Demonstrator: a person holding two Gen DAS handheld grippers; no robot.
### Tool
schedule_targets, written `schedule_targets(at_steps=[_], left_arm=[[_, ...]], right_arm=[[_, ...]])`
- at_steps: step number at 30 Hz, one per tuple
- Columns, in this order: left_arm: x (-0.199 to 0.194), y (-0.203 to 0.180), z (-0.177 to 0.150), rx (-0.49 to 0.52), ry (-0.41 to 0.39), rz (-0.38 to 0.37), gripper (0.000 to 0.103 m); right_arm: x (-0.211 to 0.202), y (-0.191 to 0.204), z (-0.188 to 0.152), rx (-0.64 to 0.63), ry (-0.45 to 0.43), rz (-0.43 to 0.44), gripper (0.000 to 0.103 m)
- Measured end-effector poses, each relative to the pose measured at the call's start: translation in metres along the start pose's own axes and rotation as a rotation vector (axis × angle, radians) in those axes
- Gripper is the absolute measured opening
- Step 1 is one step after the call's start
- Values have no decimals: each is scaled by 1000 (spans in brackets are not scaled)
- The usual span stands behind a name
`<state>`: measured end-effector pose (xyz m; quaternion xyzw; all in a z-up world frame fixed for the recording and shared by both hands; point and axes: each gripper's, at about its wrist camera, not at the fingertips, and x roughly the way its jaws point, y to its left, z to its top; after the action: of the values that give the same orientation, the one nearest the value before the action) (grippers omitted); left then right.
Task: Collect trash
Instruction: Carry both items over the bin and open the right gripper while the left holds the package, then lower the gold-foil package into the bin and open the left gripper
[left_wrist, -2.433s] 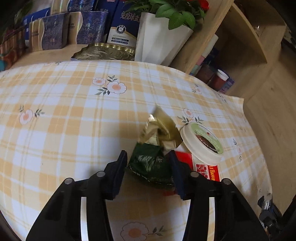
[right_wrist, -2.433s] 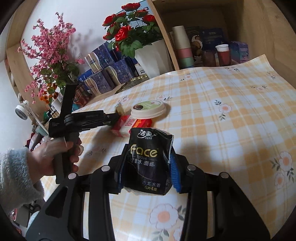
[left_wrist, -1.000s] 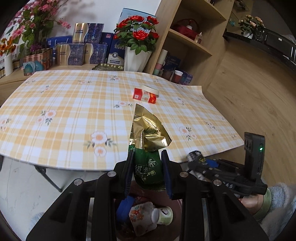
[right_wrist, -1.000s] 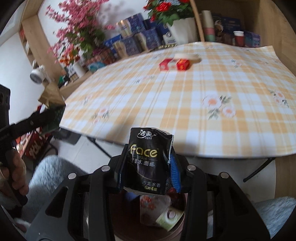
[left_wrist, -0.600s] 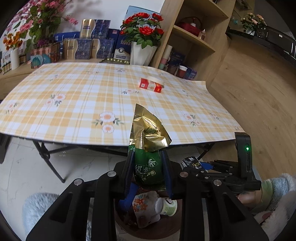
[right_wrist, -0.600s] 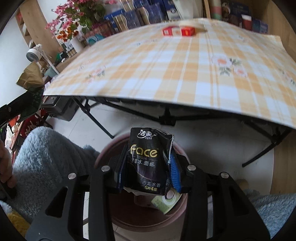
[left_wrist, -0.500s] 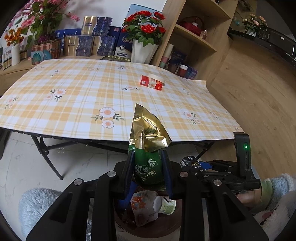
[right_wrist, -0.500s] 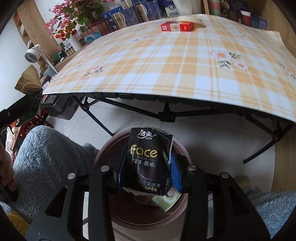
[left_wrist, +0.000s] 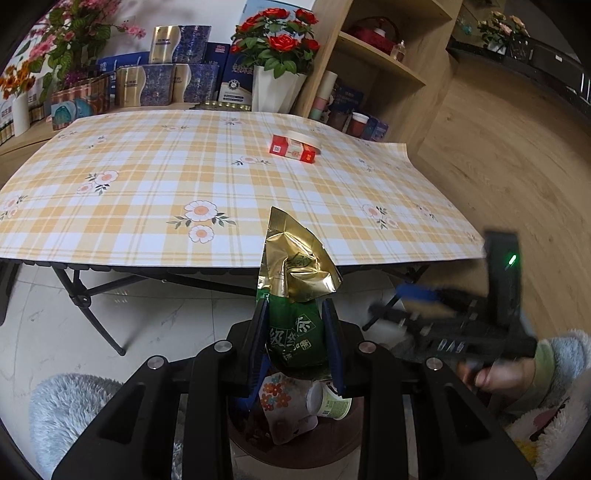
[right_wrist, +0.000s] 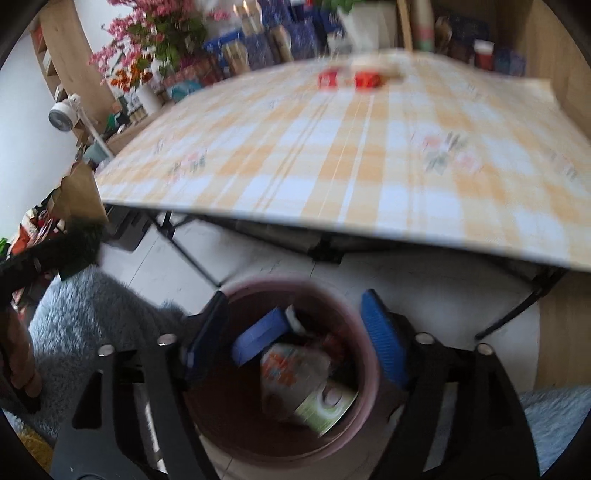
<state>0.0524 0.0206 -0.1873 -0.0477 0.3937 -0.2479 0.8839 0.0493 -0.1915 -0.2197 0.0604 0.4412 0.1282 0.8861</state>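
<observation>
Plaid floral tablecloth (left_wrist: 221, 177) on folding table; wooden shelving (left_wrist: 388, 66) behind.

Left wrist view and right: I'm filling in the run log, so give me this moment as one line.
left claw: shut on green-and-gold foil tea packet | right claw: opening, nothing between pads, above round brown plastic bin | red carton: on table

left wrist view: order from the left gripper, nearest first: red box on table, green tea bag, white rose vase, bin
1. green tea bag, clamped in the left gripper
2. bin, just below
3. red box, far side of the table
4. white rose vase, behind the table
</observation>
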Motion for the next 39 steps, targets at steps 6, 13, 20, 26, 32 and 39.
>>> schedule_targets(at_steps=[6,13,20,26,32,39], left_arm=[[10,-14,1,70,37,-24,29],[33,-40,7,206,39,-68,29],[71,-38,-14,193,182,-99,29],[75,-40,-16,200,200,-107,30],[77,-37,-14,181,203,-102,31],[74,-38,-15,180,199,-85,52]], right_arm=[[-37,-22,21,-14,-200,-117,94],[-54,-51,22,73,-279,-204,97],[-54,-51,16,96,-273,-216,97],[-51,-49,15,93,-262,-215,97],[-48,-47,15,94,-247,-209,97],[-46,-49,15,104,-240,-209,97]])
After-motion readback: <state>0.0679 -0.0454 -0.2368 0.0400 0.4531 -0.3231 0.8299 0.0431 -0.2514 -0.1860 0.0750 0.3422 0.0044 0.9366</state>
